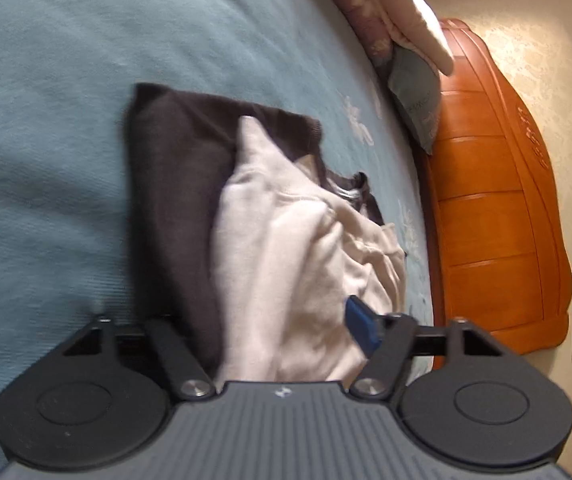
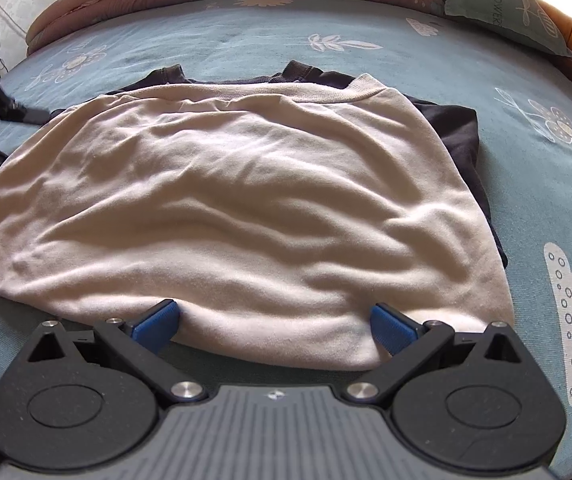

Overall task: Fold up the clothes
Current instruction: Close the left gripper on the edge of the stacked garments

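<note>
Left gripper (image 1: 281, 328): my pads closed on cream shirt (image 1: 286, 240) (left pad hidden).
Right gripper (image 2: 273, 326): spread wide, straddling shirt hem at 6 o'clock.
Dark shirt (image 2: 460, 128): underneath, on bed (image 2: 245, 32).

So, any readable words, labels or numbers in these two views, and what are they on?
"FLOWER": printed down the teal pillow, last letters cut off at its edge.
Carved marks on the wooden headboard: too blurred to read.
Small emblem on each gripper body: a logo, no letters.
Nothing on the clothes.
</note>
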The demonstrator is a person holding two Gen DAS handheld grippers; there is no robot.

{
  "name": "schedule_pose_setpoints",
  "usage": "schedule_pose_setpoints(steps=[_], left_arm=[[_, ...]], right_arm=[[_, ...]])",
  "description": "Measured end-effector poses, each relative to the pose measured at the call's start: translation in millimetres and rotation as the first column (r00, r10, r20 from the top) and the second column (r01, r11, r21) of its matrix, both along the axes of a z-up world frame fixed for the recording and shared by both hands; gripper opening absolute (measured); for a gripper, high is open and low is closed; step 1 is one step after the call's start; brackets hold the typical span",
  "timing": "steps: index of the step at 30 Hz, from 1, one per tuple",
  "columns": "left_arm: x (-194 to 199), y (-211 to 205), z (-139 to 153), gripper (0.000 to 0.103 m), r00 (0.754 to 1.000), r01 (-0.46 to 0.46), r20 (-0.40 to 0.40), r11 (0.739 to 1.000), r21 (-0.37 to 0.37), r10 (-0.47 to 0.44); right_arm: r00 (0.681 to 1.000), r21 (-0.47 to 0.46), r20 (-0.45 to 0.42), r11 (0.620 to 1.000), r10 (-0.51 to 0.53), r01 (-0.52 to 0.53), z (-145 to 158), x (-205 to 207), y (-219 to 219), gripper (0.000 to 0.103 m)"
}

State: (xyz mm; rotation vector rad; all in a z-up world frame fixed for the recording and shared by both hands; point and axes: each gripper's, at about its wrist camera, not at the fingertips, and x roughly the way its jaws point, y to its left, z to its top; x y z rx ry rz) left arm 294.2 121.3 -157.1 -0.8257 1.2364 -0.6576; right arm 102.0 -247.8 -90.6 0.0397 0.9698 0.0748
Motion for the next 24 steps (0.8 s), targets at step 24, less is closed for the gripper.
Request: schedule_pose_setpoints(steps=[24], left_arm=[[-9,-29,29,0.016,0.971,0.09,0.178,0.938,0.335,-0.157]], right_arm=[[0.998,0.097,0.067,0.995,-0.011,0.004,24,2,-3,0.103]])
